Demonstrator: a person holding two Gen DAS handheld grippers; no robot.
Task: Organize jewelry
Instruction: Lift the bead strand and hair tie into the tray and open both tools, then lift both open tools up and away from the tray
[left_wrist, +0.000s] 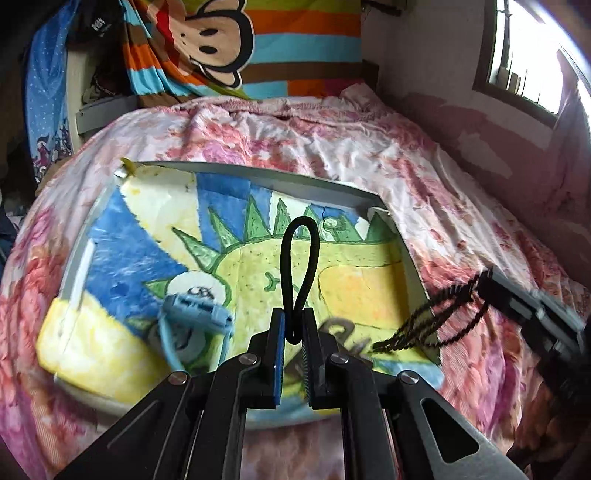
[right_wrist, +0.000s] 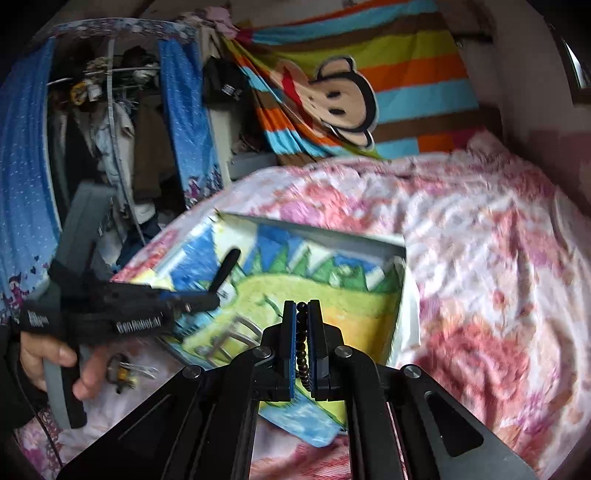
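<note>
Pinching the base of a black elastic hair-tie loop (left_wrist: 296, 273), the left gripper (left_wrist: 293, 332) has its jaws clamped together on it, so the loop stands up above the fingertips. It hovers over a shallow grey tray lined with a child's green, yellow and blue painting (left_wrist: 236, 177), which lies on a bed with a pink floral bedspread (left_wrist: 332, 144). A light blue hair clip (left_wrist: 195, 310) lies inside the tray, blurred. The right gripper (right_wrist: 303, 325) is closed on a dark beaded string (right_wrist: 303, 347), which runs between its pads; in the left wrist view the beads (left_wrist: 424, 325) dangle in loops over the tray's right edge. A hand (right_wrist: 48, 362) grips the left gripper's handle. A striped monkey-print cloth (left_wrist: 221, 37) hangs behind the bed.
</note>
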